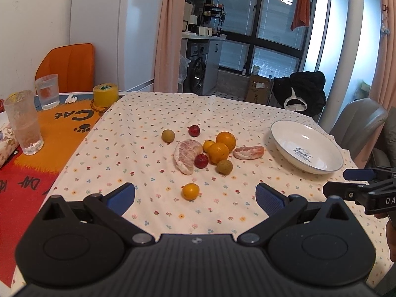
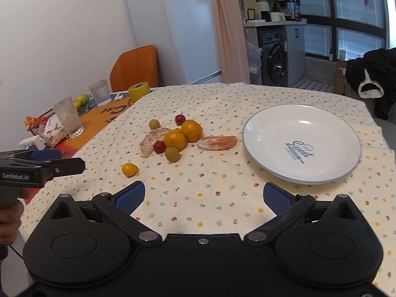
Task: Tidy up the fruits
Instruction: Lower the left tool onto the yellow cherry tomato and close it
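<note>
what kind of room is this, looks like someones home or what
Most likely a home dining corner opening onto a kitchen or laundry nook. A table under a flowered tablecloth holds fruit and a white plate; a white fridge stands by the wall, and a washing machine sits under a counter behind.

1. I'm working in a home's dining corner, open to a kitchen.
2. Ahead of my grippers lies a flowered tablecloth with a white plate.
3. Beyond it stands a tall white fridge.
4. Farther ahead, a washing machine sits under a cluttered counter, beside pink curtains.
</note>
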Tool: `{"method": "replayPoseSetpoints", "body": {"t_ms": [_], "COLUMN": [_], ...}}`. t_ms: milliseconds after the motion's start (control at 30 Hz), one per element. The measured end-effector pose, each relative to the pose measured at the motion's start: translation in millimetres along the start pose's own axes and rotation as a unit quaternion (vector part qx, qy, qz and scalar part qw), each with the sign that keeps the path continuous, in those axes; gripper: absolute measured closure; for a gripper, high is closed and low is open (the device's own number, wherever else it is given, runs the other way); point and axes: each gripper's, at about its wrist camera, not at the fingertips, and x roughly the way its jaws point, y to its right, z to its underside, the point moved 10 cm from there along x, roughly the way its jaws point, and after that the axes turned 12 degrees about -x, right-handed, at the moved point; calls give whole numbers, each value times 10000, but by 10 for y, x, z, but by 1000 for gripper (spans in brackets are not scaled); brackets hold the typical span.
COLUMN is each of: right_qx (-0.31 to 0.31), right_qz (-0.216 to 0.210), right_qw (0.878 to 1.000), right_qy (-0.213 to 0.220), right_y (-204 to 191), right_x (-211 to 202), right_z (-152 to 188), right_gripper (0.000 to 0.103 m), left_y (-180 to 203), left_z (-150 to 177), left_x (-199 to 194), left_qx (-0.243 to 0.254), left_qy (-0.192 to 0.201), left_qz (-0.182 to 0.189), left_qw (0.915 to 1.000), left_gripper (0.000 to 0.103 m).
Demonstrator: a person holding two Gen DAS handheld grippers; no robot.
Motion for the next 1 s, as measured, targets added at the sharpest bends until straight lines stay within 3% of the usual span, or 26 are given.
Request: {"method": "replayPoseSetpoints", "body": {"t_ms": [267, 500, 633, 767, 1000], "right_qx": [32, -3, 29, 99, -12], "right_qz": [-248, -343, -451, -607, -685], "right_qw": [9997, 9994, 9990, 9980, 9972], "right_qy": [-12, 11, -51, -169, -293], "right_y": [-11, 21, 27, 31, -3], "right_x": [210, 371, 479, 599, 792], "right_z": [-46, -84, -95, -84, -99], "right_gripper": [0, 3, 13, 21, 22], "left_y": [-40, -51, -48, -51, -87], "left_z": [4, 39, 68, 90, 132], "left_x": [193, 412, 543, 661, 853], "left_qx": [-44, -80, -95, -104, -137], "left_qy": [-29, -136, -236, -330, -479], "left_qz": [-9, -26, -29, -42, -95], "left_qw": [10000, 9999, 9997, 9994, 9987], "left_gripper": [2, 19, 31, 37, 46]}}
